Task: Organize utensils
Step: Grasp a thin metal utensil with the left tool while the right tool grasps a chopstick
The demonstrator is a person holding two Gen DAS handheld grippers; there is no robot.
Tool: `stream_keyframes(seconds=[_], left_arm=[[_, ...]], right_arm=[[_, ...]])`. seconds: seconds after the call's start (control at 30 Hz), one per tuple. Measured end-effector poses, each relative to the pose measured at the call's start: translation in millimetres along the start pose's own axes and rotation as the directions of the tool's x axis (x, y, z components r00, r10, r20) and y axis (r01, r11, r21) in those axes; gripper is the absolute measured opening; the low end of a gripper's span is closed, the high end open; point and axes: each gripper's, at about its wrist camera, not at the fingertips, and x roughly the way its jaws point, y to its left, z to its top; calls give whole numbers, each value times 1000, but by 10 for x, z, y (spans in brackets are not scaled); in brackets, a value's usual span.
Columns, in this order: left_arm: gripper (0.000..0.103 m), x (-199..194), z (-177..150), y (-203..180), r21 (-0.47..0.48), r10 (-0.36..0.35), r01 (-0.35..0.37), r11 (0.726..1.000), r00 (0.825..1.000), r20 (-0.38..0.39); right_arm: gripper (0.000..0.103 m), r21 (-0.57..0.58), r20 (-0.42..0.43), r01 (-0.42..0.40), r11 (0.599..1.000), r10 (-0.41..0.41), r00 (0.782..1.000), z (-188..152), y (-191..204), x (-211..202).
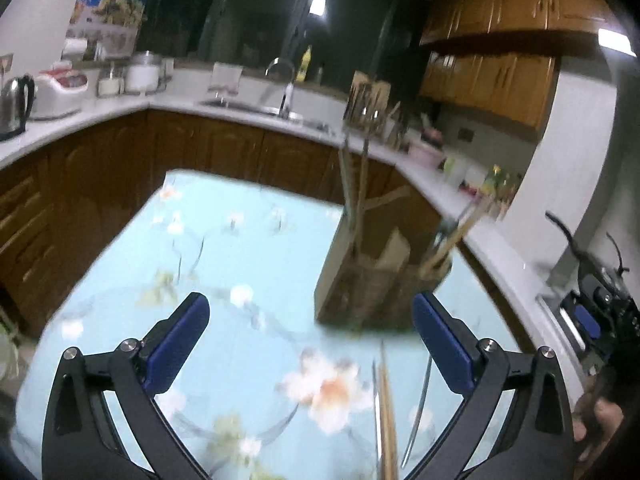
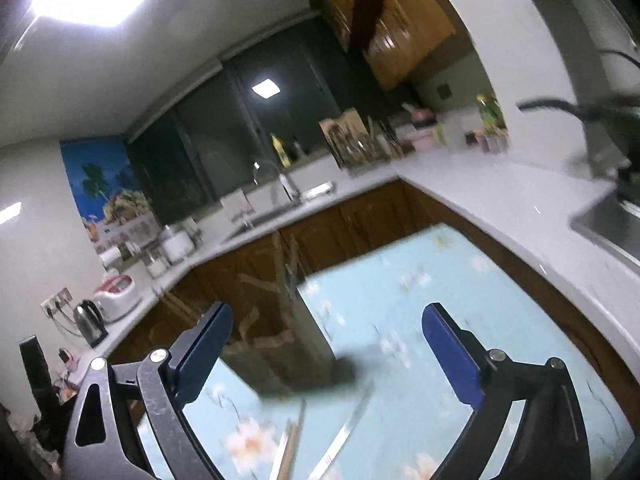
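Hovering over the floral tablecloth (image 1: 240,240) with the left gripper (image 1: 312,344) and right gripper (image 2: 328,348) both spread wide, gripping nothing. Already standing in the wooden holder (image 1: 372,284): several utensils. Still lying loose near the table's front edge: chopsticks (image 1: 386,420) and a metal utensil (image 1: 420,408), awaiting pickup.
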Motion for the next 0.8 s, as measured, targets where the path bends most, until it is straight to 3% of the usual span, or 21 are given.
stream_keyframes(seconds=[0.2, 0.33, 0.53, 0.8], left_arm=[[103, 117, -502, 60, -10, -14, 13, 1000, 990, -143], [103, 228, -651, -132, 39, -3, 12, 999, 978, -209], [102, 616, -777, -578, 170, 15, 43, 984, 947, -321], [85, 1197, -998, -859, 269, 98, 22, 963, 901, -422]], right_arm=[[97, 50, -99, 61, 997, -56, 993, -503, -290, -242], [97, 82, -133, 89, 993, -78, 988, -688, -451, -368], [97, 99, -139, 106, 989, -92, 986, -738, -533, -439], [97, 86, -133, 118, 989, -106, 985, -742, -535, -470]])
